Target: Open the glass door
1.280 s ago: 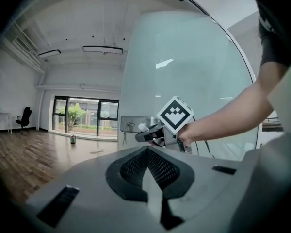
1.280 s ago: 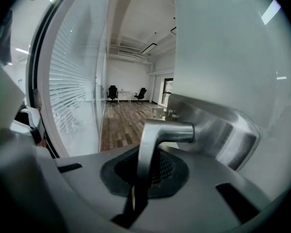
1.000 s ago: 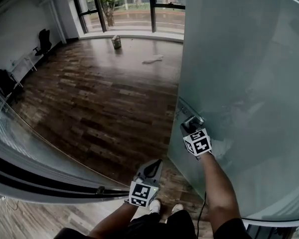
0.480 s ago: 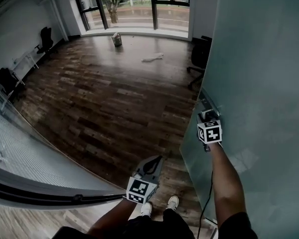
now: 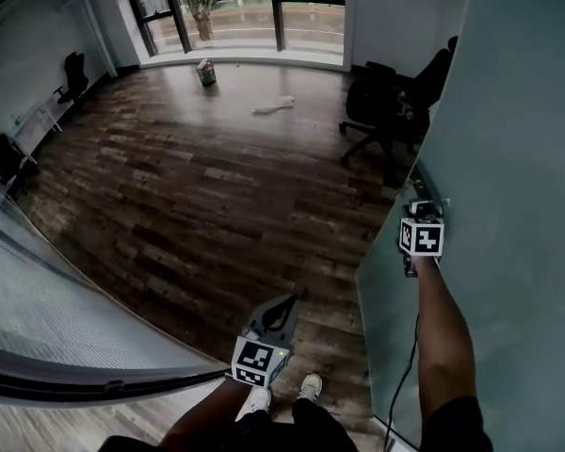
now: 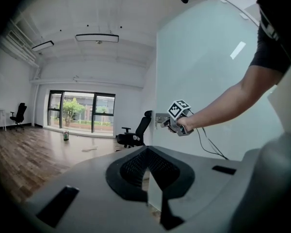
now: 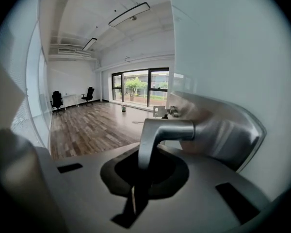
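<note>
The frosted glass door [image 5: 508, 158] stands swung open at the right of the head view. My right gripper [image 5: 420, 205] is at the door's edge, shut on the bent metal door handle [image 7: 167, 130], which drops between its jaws from a brushed steel plate [image 7: 223, 135]. In the left gripper view that gripper [image 6: 172, 123] and the arm behind it reach across to the door [image 6: 208, 72]. My left gripper [image 5: 281, 307] hangs low in front of me, jaws together and empty, well short of the door.
A black office chair [image 5: 386, 102] stands behind the door's edge. A dark wooden floor [image 5: 198, 186] runs to tall windows [image 5: 235, 8], with a can [image 5: 205, 72] and a white scrap [image 5: 273, 106] on it. A curved glass partition [image 5: 56, 328] is at my left.
The door has swung farther to the right with my right gripper on its handle, uncovering the office chair. My left gripper has drifted slightly in the same direction.
</note>
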`<state>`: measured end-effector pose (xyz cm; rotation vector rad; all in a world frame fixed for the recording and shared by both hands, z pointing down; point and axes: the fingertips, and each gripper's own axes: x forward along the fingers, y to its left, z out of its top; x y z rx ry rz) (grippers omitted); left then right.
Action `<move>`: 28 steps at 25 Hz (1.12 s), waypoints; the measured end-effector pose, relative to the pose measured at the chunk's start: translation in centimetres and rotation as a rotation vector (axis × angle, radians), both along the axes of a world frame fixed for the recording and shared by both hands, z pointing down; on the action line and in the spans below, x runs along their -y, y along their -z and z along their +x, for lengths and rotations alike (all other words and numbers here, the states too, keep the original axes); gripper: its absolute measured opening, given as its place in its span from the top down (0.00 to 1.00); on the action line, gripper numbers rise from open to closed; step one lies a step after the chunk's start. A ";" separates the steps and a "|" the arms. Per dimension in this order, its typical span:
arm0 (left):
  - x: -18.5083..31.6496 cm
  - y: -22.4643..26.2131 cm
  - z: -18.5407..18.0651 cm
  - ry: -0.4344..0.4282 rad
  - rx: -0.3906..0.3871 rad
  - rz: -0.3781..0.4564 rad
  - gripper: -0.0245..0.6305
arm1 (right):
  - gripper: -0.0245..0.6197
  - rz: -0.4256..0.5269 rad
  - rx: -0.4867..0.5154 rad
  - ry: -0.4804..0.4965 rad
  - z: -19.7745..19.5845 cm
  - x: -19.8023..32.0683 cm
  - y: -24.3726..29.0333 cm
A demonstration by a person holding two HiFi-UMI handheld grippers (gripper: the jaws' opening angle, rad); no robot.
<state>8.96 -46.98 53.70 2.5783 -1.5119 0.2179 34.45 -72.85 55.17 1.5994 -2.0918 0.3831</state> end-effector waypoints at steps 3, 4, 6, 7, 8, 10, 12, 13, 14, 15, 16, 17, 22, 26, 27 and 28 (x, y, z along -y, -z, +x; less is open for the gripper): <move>0.8 -0.5 1.1 -0.005 -0.005 -0.017 0.96 | 0.94 -0.004 0.000 -0.049 4.1 1.2 -0.1; 1.0 -0.7 1.5 -0.008 -0.006 -0.026 0.96 | 0.94 -0.009 -0.002 -0.067 5.5 1.6 -0.3; 1.4 -1.3 2.1 -0.006 0.003 -0.033 0.96 | 0.94 -0.015 -0.004 -0.100 8.2 2.2 -0.4; 1.4 -1.7 2.1 -0.004 0.009 -0.033 0.96 | 0.94 -0.015 -0.005 -0.116 9.4 2.3 -0.5; 1.4 -2.1 2.1 -0.001 0.013 -0.034 0.96 | 0.94 -0.012 -0.005 -0.130 10.5 2.4 -0.5; 1.9 -2.5 2.1 0.004 0.020 -0.034 0.96 | 0.94 -0.004 -0.004 -0.157 12.4 3.0 -0.5; 2.6 -2.6 2.4 0.008 0.023 -0.041 0.96 | 0.94 -0.006 -0.004 -0.183 14.3 3.7 -0.3; 2.9 -2.6 2.6 0.008 0.025 -0.046 0.96 | 0.94 -0.010 -0.005 -0.196 15.4 4.0 -0.3; 3.1 -2.7 3.0 0.007 0.028 -0.049 0.96 | 0.94 -0.014 -0.007 -0.209 16.5 4.2 -0.2; 3.2 -2.8 3.5 0.005 0.031 -0.052 0.96 | 0.94 -0.016 -0.011 -0.222 17.6 4.2 -0.2; 3.1 -3.0 3.9 0.004 0.032 -0.054 0.96 | 0.94 -0.017 -0.014 -0.235 18.8 4.2 -0.2; 3.1 -3.3 4.2 0.004 0.033 -0.056 0.96 | 0.94 -0.016 -0.017 -0.248 19.8 4.2 -0.3; 3.6 -4.5 5.1 0.000 0.033 -0.087 0.96 | 0.94 -0.021 -0.022 -0.295 23.4 4.9 -1.0; 4.3 -4.4 5.7 -0.005 0.037 -0.081 0.96 | 0.94 -0.032 -0.031 -0.320 26.2 4.9 -0.8; 4.6 -4.3 5.9 -0.006 0.040 -0.078 0.96 | 0.94 -0.035 -0.032 -0.326 26.8 5.0 -0.8; 4.8 -4.2 6.0 -0.008 0.042 -0.078 0.96 | 0.94 -0.037 -0.033 -0.331 27.3 5.0 -0.9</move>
